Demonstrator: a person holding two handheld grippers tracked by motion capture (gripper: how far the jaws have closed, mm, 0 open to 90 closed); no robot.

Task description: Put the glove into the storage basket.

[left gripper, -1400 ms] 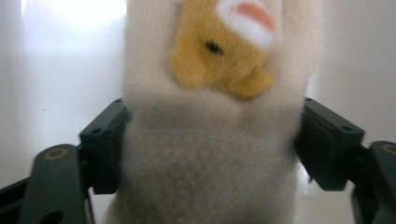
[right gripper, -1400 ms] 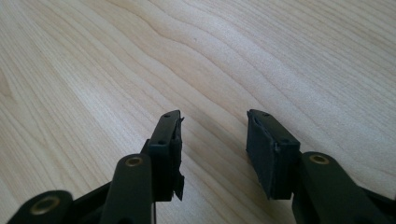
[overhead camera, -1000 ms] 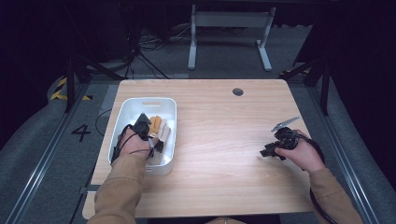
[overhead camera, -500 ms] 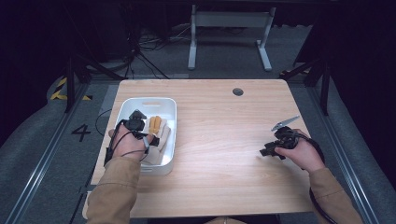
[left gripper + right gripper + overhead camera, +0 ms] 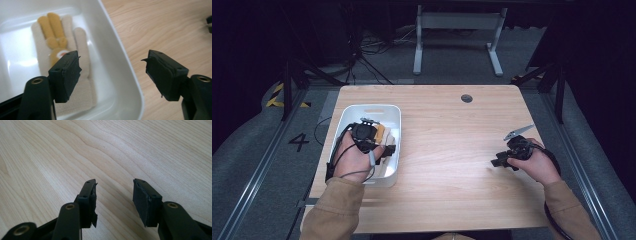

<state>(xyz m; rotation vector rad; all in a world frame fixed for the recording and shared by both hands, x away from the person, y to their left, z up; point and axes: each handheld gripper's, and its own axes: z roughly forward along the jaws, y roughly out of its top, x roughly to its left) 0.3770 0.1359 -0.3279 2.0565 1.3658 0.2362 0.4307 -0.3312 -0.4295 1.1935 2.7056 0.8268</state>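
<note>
A dark room with grey carpet surrounds a pale wooden table (image 5: 447,150); on the floor to its left a painted "4" (image 5: 298,142) can be read beside a strip of yellow-and-black tape (image 5: 279,96), and cables lie farther back near a grey stand (image 5: 457,35). At the table's left side sits a white plastic tub (image 5: 393,120). In it lies a cream glove (image 5: 81,47) with mustard-yellow fingers, flat on the tub floor near its right wall; an orange-and-white patch on it may be a label, but nothing on it is legible. The left gripper (image 5: 113,71) hangs above the tub's right wall, its jaws wide apart with nothing between them, having just been closing a little; the glove lies below and clear of its pads. A round hole (image 5: 466,98) pierces the table's far edge. At the right side, the right gripper (image 5: 113,201) is low over bare wood, its jaws parted and empty.
</note>
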